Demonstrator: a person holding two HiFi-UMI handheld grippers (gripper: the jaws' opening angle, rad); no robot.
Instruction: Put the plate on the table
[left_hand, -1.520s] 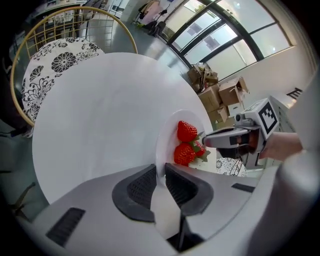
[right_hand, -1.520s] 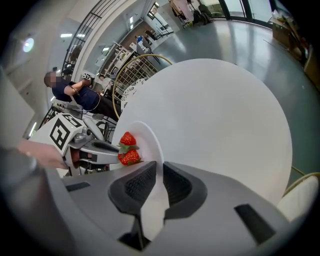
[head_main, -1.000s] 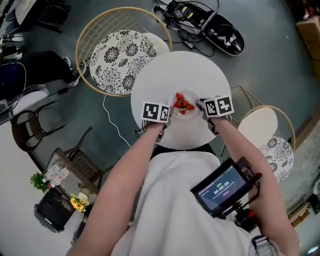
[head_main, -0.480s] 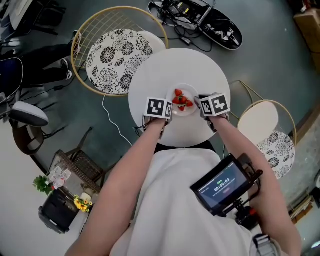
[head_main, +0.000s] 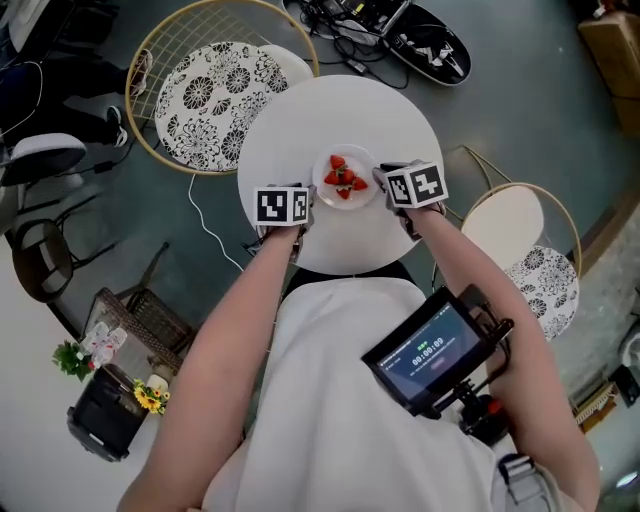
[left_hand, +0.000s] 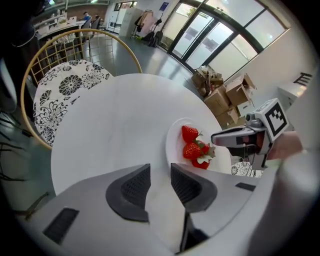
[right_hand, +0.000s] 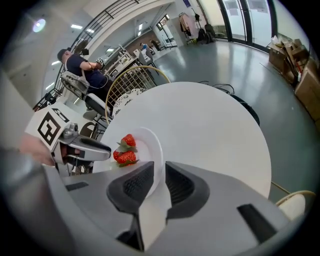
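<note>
A small white plate (head_main: 323, 182) with strawberries (head_main: 344, 180) lies near the middle of the round white table (head_main: 330, 110). My right gripper (right_hand: 160, 167) is shut on the plate (right_hand: 150, 142) at its near rim, which runs in between the two jaws. In the head view this right gripper (head_main: 383, 178) touches the plate's right side. My left gripper (left_hand: 160, 170) stands open by a narrow gap, with only the table (left_hand: 115, 120) showing through it. The plate (left_hand: 175, 142) sits just right of its right jaw. Seen from above, the left gripper (head_main: 305, 202) is slightly apart from the plate.
A wire chair with a patterned cushion (head_main: 215, 95) stands behind the table at the left. Another chair (head_main: 520, 250) is at the right. Cables and a dark board (head_main: 430, 45) lie on the floor beyond. A monitor (head_main: 430, 350) hangs at the person's chest.
My left gripper has drawn back a little to the left, off the plate's rim. The right gripper and the plate keep their place on the table. The head camera has shifted.
</note>
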